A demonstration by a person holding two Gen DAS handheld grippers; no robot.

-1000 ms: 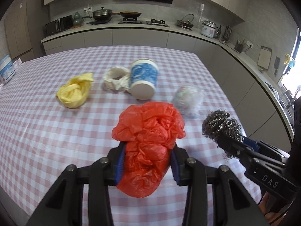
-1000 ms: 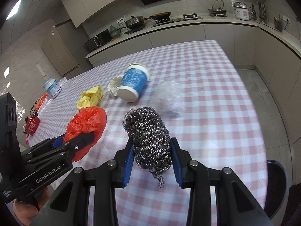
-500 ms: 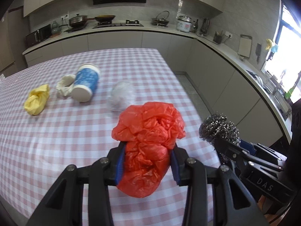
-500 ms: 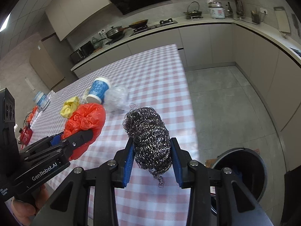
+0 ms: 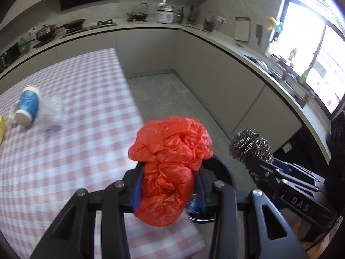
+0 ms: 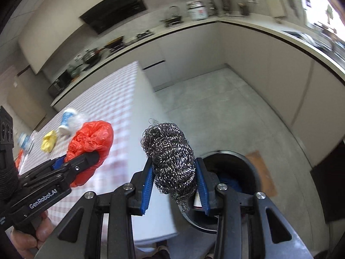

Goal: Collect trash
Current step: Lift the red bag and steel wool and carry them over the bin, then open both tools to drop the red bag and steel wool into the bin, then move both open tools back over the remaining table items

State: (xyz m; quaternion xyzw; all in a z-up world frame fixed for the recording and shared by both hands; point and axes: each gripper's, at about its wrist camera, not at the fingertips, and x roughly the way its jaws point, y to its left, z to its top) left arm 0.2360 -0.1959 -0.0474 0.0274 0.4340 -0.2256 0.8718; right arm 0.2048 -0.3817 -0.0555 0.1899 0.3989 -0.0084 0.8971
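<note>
My left gripper [image 5: 169, 191] is shut on a crumpled red plastic bag [image 5: 170, 161], held above the table's right edge; the bag also shows in the right wrist view [image 6: 90, 142]. My right gripper [image 6: 174, 185] is shut on a steel wool scrubber [image 6: 170, 161], held over the floor just left of a black round trash bin [image 6: 235, 172]. The scrubber also shows in the left wrist view [image 5: 250, 144]. On the checked table [image 5: 64, 151] lie a blue-and-white cup [image 5: 28, 105], a clear plastic wad [image 5: 51, 110] and a yellow wad [image 6: 49, 143].
Grey kitchen cabinets [image 5: 215, 69] and a counter run along the back and right. Grey floor [image 6: 215, 108] lies between table and cabinets. A brown mat [image 6: 263, 172] lies beside the bin. A dark cabinet [image 6: 330, 190] stands at right.
Both grippers have swung right, off the table's middle toward its right edge and the floor, still holding the red bag and scrubber. The bin has come closer under the right gripper.
</note>
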